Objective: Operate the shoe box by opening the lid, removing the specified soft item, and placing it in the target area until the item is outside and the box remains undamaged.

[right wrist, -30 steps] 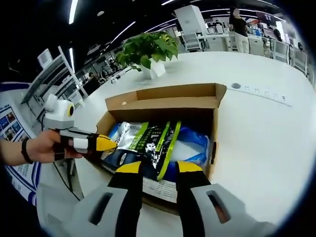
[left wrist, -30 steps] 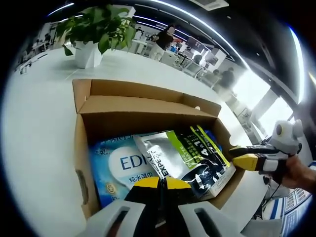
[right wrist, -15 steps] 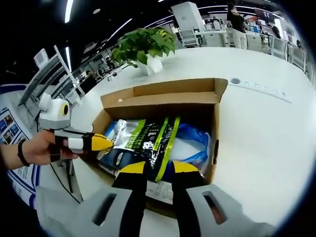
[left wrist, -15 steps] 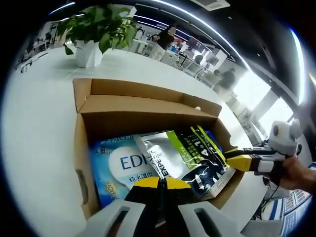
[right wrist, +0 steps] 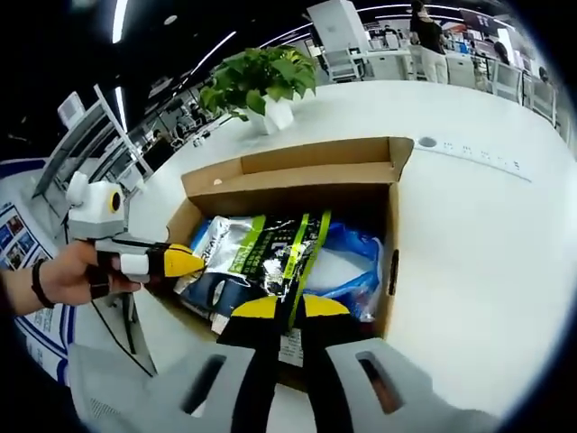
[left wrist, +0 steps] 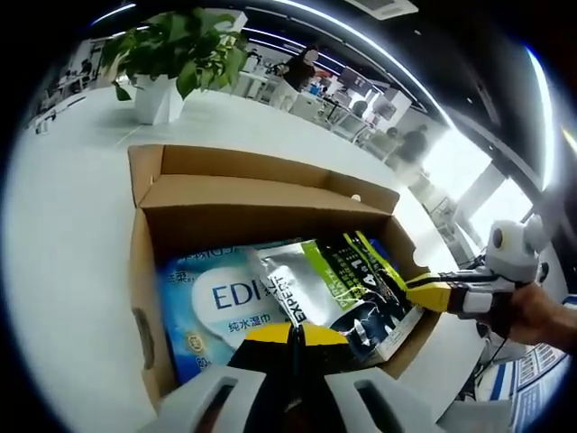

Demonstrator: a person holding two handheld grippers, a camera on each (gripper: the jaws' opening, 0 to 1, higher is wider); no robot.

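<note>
Here we see a white table carrying an open cardboard box in the middle of both views, its lid folded back toward the top of the frame. Inside lie a blue pack and, over it, a black-and-green pouch. Our right gripper has its tongs together on the pouch's near edge at lower centre; our left gripper looks closed on the box's near wall. We judge the pouch is now gripped, so next comes a gentle lift clear of the box.

One box; two packs; one plant
</note>
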